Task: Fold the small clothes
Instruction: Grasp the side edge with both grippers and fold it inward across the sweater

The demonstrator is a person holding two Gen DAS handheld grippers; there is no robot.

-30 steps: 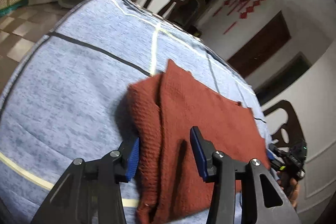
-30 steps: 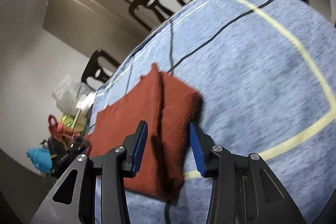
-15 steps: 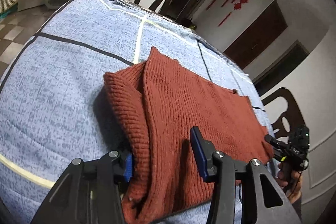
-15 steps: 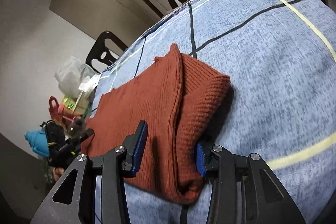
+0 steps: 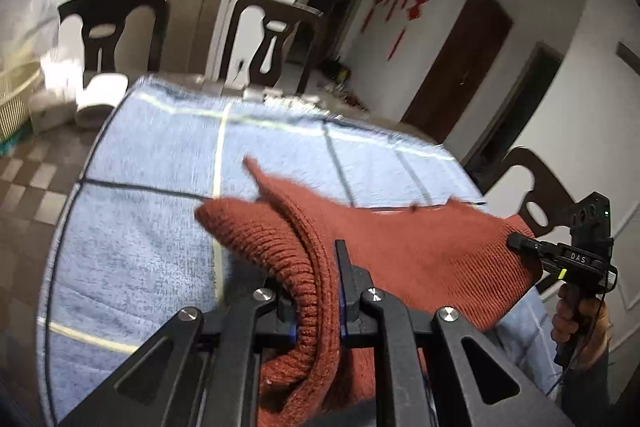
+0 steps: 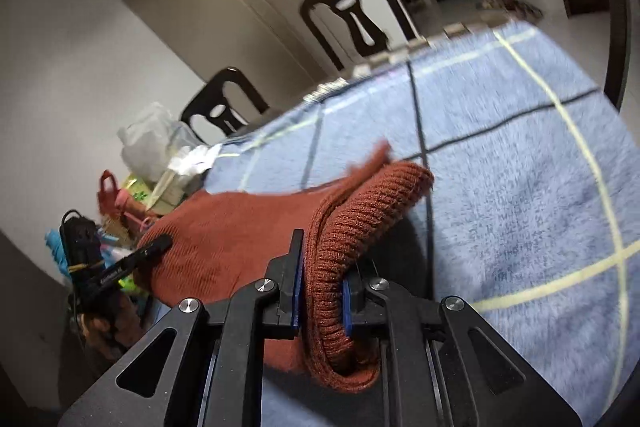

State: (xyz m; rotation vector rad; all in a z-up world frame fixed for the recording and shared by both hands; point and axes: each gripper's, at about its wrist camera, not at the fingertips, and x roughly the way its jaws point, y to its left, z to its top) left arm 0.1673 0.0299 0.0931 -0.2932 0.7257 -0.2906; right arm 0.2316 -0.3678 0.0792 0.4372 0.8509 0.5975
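The left gripper (image 5: 316,303) and right gripper (image 6: 322,297) are closing their fingers on the rust-red ribbed knit garment (image 5: 400,247), lifting its partly folded edge (another fold seemingly remaining) above the blue checked worktop (image 5: 152,235).

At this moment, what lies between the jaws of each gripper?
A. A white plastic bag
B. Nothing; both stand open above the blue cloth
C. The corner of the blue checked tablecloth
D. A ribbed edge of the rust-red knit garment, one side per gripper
D: the left gripper and the right gripper are each closing on a ribbed edge of the rust-red knit garment, its gripped edges held up off the blue tablecloth.
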